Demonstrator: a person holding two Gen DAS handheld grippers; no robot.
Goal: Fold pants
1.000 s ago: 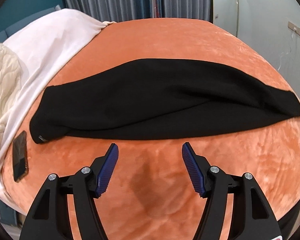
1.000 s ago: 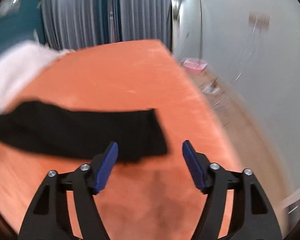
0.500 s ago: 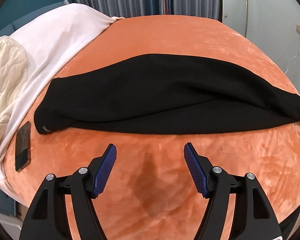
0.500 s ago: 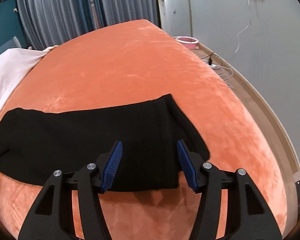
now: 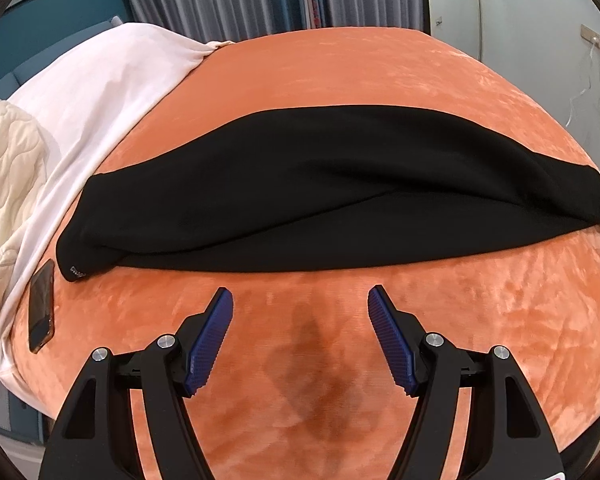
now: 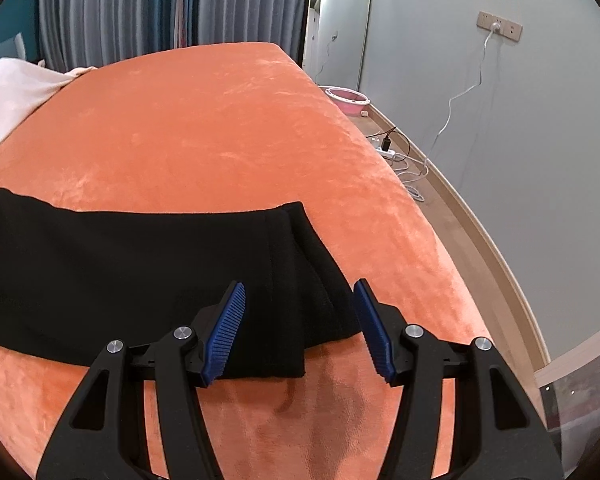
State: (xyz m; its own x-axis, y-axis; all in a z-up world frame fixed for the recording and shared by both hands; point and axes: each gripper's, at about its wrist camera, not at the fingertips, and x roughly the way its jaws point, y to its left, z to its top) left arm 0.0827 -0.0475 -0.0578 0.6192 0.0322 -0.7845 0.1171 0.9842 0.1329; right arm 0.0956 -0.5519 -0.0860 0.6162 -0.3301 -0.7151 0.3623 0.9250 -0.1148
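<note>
The black pants [image 5: 332,188] lie stretched in a long band across the orange bed [image 5: 340,72], already doubled lengthwise, one leg on the other. This looks like the moment just before the crosswise fold: both tools are lining up on the near edge, one at each part of the band.

The right gripper [image 6: 300,320] hangs over the right-hand end of the pants [image 6: 140,272], its jaws spread, with the near corner of the cloth showing between the blue pads. Nothing is pinched; I think the pads stand clear above the fabric, though from this angle I can't be sure how close they are. The left gripper [image 5: 300,336] is spread wide over bare orange cover, just short of the near hem, holding nothing.

Next, each tool needs to drop onto the edge and close through both layers, so the under leg isn't left behind when the end is carried across.

Compared with a second ago, the right gripper has swung in from beyond the end of the pants to sit over that corner, and its jaws narrowed early in that second, then held. The left view shows the pants a little larger and further right, the phone [image 5: 42,312] and pale bedding [image 5: 100,92] more in sight.
</note>
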